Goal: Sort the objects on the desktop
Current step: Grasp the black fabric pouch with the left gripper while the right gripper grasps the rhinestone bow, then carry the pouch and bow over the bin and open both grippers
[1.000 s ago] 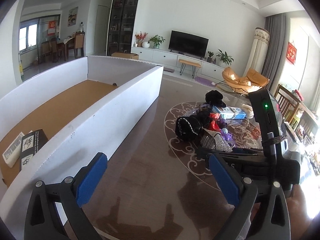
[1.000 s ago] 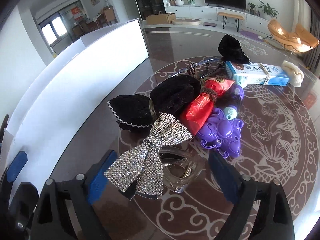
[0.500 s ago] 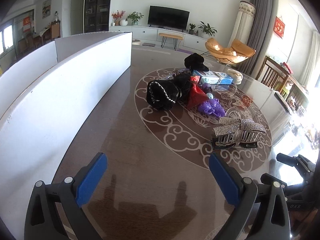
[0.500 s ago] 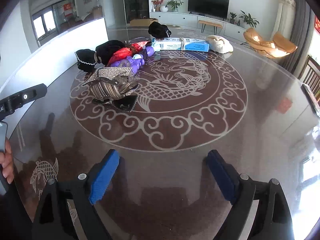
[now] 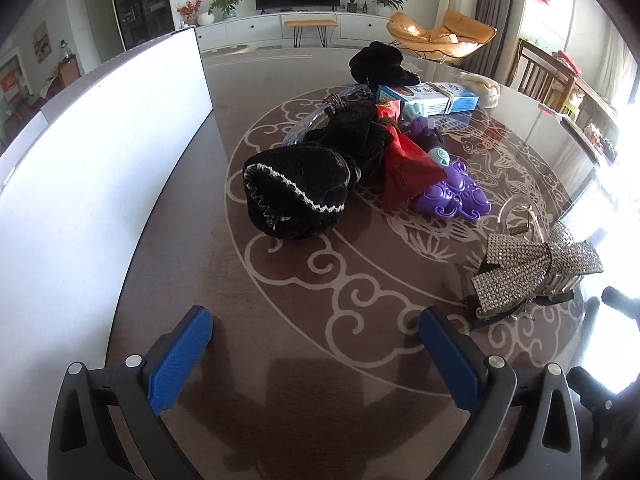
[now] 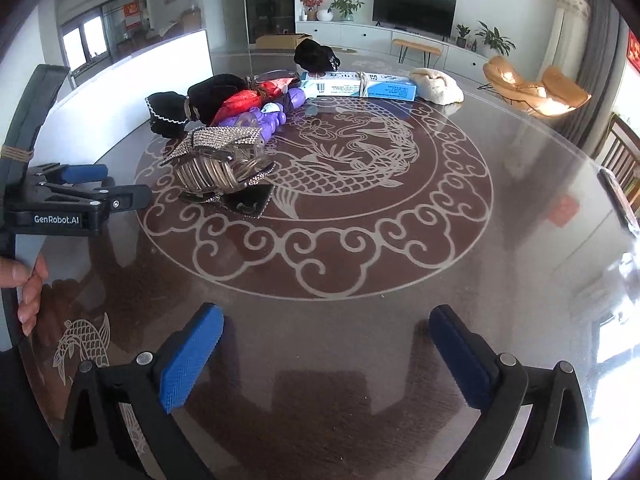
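Both claws gape empty, right claw just widened, rhinestone bow clip lying apart on table.

Glass-topped table with rhinestone bow clip, black bow, white box.

Your right gripper has just been opening, empty now; the rhinestone bow clip sits freed at its ten o'clock.

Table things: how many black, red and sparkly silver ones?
Black: 2, the black velvet bow with white zigzag trim and the fuzzy black bundle.
Red: 1, the red cloth piece.
Sparkly silver: 1, the rhinestone bow.
Total: 4.
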Demonstrator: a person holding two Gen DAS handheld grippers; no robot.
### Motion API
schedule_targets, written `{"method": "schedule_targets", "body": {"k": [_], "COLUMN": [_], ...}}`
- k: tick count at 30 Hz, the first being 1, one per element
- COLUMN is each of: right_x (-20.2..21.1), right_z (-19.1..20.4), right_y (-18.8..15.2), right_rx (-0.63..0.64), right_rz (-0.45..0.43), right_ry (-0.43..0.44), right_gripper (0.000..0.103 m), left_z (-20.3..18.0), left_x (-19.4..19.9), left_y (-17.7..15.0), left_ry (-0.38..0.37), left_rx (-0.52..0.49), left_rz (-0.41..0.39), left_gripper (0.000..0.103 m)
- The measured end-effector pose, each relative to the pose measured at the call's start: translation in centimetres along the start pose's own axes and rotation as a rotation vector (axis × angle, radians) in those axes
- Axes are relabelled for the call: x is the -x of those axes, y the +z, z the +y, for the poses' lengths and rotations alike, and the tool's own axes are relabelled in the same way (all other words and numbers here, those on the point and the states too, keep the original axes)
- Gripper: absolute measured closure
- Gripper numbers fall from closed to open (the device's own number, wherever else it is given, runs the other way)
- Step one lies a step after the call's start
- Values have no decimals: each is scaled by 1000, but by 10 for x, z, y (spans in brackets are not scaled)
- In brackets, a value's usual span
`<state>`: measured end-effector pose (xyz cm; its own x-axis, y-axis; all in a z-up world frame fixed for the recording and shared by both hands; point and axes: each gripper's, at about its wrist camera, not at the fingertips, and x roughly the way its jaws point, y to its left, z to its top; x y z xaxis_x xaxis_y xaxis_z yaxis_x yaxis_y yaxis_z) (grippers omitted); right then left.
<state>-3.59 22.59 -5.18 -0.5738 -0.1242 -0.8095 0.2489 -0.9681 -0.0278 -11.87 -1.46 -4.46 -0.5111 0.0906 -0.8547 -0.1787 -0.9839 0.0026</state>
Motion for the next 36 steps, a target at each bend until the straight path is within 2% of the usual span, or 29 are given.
{"method": "schedule_targets", "body": {"k": [4, 7, 8, 9, 10, 11, 12, 13, 16, 18, 21, 23, 24, 25, 27, 29, 32, 33, 36], "right_x": [0, 0, 0, 0, 0, 0, 0, 0, 0, 0, 1, 1, 1, 1, 0, 1, -1, -4, -27], "right_z": [0, 0, 0, 0, 0, -1, 0, -1, -1, -1, -1, 0, -1, -1, -1, 0, 7, 10, 17], "right_y": [0, 0, 0, 0, 0, 0, 0, 0, 0, 0, 0, 0, 0, 0, 0, 0, 7, 12, 42], "right_rx": [-2, -3, -3, -3, -4, -6, -7, -8, -9, -9, -7, -7, -7, -7, -8, 2, 79, 102, 158], "right_rz": [1, 2, 2, 1, 1, 0, 0, -1, -1, -1, -1, -2, -1, -1, 1, 4, -11, -12, -3], "right_ry": [2, 4, 4, 4, 1, -3, -6, -8, -10, -10, -12, -12, -12, -11, -3, 28, 174, 200, 197], "right_gripper": [0, 0, 0, 0, 0, 0, 0, 0, 0, 0, 0, 0, 0, 0, 0, 0, 0, 0, 0], "left_z": [4, -1, -4, -8, -12, -14, -15, -15, -10, -2, 12, 20, 24, 20, 17, 17, 14, 12, 6], "left_x": [-21, -29, -28, -25, -20, -14, -8, -2, 21, 40, 61, 63, 63, 59, 56, 50, 43, 40, 34], "left_y": [44, 63, 64, 63, 61, 57, 52, 44, 7, -23, -59, -66, -66, -65, -63, -62, -57, -56, -49], "left_ry": [7, -8, -39, -61, -43, -47, -51, -53, -55, -83, -141, -173, -186, -165, -83, -71, -16, 0, -4], "left_rx": [10, -1, -18, -42, -75, -91, -91, -90, -59, 2, 86, 143, 153, 149, 141, 130, 99, 76, 0], "left_rz": [81, 90, 75, 47, 21, -4, -18, -23, -50, -65, -75, -66, -56, -55, -63, -49, -47, -42, -21], "left_gripper": [0, 0, 0, 12, 31, 42, 62, 70, 70, 70, 68, 55, 31, 5, 1, 1, 0, 0, 0]}}
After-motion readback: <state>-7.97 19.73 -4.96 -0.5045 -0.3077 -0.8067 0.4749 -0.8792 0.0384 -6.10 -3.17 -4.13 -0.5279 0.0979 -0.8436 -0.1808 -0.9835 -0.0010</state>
